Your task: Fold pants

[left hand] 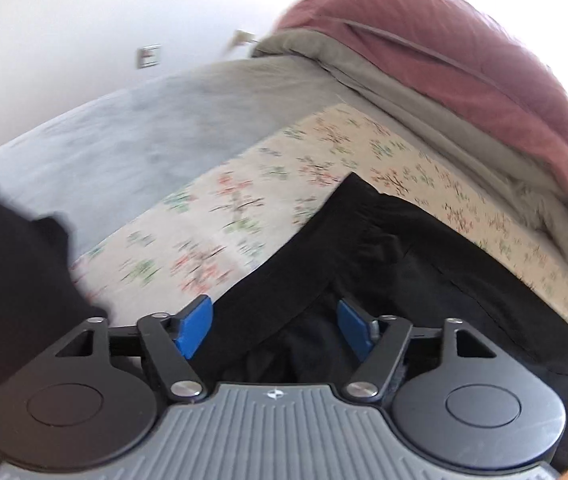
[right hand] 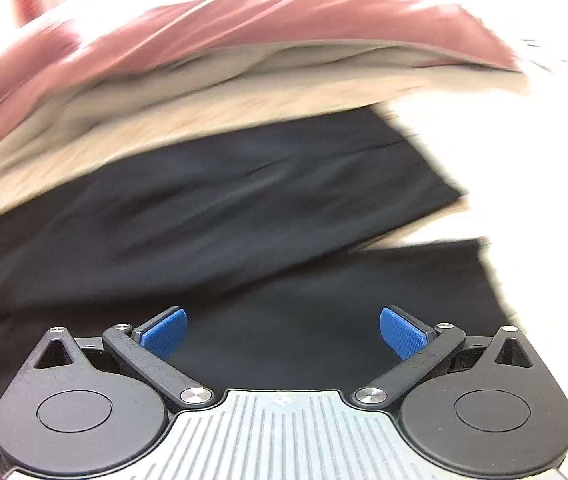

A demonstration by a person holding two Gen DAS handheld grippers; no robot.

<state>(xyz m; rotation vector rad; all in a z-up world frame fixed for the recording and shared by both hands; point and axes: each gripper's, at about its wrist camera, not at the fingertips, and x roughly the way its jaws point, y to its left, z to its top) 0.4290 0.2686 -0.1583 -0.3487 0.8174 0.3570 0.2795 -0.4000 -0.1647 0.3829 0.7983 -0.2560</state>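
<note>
In the left wrist view, a dark blurred mass fills the left edge (too smeared to identify). Right of it lies a smooth grey sheet [left hand: 132,136], then a cream floral cloth [left hand: 244,200] with small red and green sprigs. At lower centre the left gripper [left hand: 274,326] has its jaws spread wide, blue ribbed pads [left hand: 192,326] clear of anything. The black pants [left hand: 424,264], matte and softly creased, spread from between the jaws toward the lower right, their gathered waistband running diagonally. At upper right a puffy, stitched pink quilt [left hand: 444,44] sits over a grey blanket [left hand: 404,92].

In the right wrist view (heavily motion-blurred) the quilt crosses the top, and the pants [right hand: 244,200] lie as two long flat legs reaching right, diverging at squared hems. The right gripper [right hand: 284,334] is wide open above the fabric, holding nothing.
</note>
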